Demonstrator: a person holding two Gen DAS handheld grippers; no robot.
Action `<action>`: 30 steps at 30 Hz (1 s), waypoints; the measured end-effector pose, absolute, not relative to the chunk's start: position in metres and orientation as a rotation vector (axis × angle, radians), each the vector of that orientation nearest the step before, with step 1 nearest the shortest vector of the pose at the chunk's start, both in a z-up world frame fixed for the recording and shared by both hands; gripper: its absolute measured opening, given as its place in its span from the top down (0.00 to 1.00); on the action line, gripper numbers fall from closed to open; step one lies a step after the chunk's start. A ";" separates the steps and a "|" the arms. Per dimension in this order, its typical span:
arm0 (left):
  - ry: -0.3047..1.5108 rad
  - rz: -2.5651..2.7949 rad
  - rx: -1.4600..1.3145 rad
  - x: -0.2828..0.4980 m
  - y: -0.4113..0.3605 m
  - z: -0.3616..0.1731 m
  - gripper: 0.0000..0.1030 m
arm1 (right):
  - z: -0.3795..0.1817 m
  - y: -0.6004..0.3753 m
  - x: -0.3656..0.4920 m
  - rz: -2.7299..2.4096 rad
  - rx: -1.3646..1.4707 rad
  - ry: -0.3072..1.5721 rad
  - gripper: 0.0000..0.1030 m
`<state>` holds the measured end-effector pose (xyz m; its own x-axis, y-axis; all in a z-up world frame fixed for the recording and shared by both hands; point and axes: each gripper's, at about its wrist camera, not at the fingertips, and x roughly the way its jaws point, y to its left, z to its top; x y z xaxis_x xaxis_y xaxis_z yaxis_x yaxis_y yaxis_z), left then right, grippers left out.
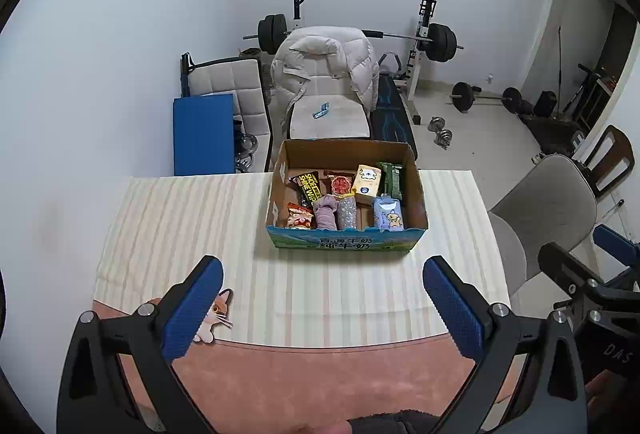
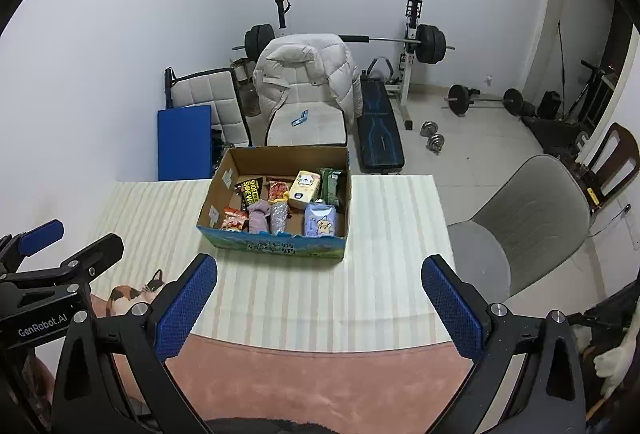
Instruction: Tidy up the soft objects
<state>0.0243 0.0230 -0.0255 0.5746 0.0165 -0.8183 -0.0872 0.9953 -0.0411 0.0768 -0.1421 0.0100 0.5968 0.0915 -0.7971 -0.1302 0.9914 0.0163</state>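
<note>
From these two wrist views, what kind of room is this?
Likely a home room doubling as a gym: a barbell rack, dumbbells on the floor, and a striped-cloth table holding a cardboard box.

Both wrist cameras sit above the counter's [image 1: 200,234] near edge, angled down and forward toward the far wall. The left view stands slightly left of the right. Both share the cardboard box [image 1: 344,238], counter and weight bench [image 2: 380,137] beyond.
</note>
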 end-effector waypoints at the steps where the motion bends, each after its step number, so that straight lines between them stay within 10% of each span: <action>1: 0.957 0.063 -0.080 0.024 0.023 -0.025 0.00 | 0.012 -0.143 0.077 0.127 -0.049 0.919 0.00; 30: 0.922 0.105 -0.096 0.024 0.023 -0.013 0.00 | 0.028 -0.151 0.082 0.105 -0.055 0.868 0.00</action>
